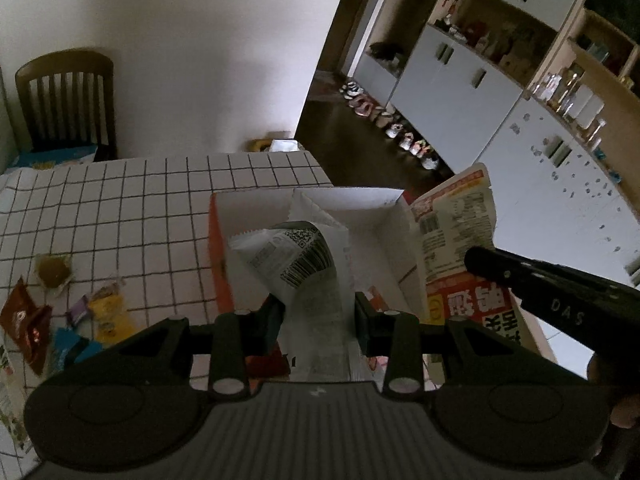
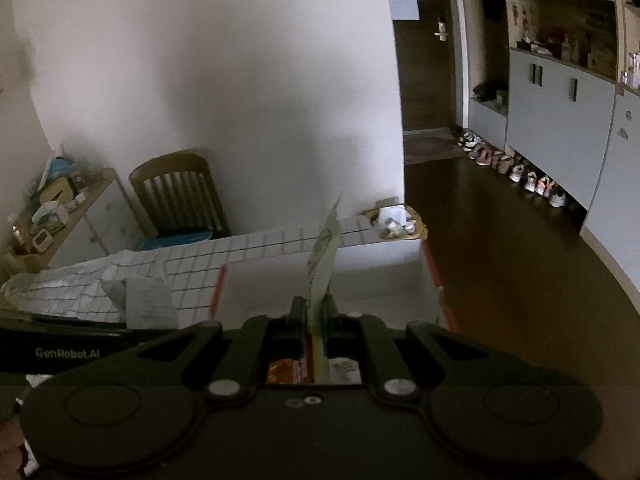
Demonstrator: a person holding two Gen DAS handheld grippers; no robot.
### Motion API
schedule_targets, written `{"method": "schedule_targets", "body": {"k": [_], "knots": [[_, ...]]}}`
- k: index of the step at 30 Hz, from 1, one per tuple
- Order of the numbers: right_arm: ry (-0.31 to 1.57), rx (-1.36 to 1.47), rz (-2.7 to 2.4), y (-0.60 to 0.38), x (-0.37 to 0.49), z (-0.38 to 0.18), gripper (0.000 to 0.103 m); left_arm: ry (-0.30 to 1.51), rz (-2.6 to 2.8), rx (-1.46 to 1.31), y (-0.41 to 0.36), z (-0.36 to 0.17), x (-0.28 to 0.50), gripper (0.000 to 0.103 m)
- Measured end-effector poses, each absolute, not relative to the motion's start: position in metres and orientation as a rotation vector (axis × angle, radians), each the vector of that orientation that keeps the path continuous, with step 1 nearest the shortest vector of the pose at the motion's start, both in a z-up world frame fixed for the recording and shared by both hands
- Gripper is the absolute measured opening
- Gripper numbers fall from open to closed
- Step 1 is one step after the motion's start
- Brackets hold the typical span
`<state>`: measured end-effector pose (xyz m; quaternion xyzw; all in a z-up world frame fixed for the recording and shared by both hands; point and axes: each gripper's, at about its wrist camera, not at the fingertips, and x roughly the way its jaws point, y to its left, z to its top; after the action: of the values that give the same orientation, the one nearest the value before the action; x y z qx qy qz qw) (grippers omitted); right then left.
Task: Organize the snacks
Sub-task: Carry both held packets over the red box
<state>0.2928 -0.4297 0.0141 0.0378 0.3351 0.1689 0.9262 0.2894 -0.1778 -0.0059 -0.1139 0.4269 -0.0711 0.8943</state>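
My left gripper (image 1: 316, 312) clamps a white packet (image 1: 304, 264) above the open box (image 1: 256, 204) on the gridded table (image 1: 120, 208). My right gripper (image 2: 314, 308) pinches a red-and-yellow bag (image 2: 324, 248) edge-on, beside the box. Loose snacks (image 1: 100, 312) lie at the left on the table.

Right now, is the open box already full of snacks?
No: in the left wrist view the open box shows bare white inside, while loose snack packets lie on the checked tablecloth.
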Motion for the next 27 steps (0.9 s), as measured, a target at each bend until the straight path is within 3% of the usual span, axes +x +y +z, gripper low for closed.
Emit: {"method": "schedule_targets", "body": {"k": [27], "knots": [[0.856,0.046,0.322,-0.464,0.387,-0.075,0.006,1.053,-0.058,-0.165,-0.253,-0.1,0.398,0.037]]}}
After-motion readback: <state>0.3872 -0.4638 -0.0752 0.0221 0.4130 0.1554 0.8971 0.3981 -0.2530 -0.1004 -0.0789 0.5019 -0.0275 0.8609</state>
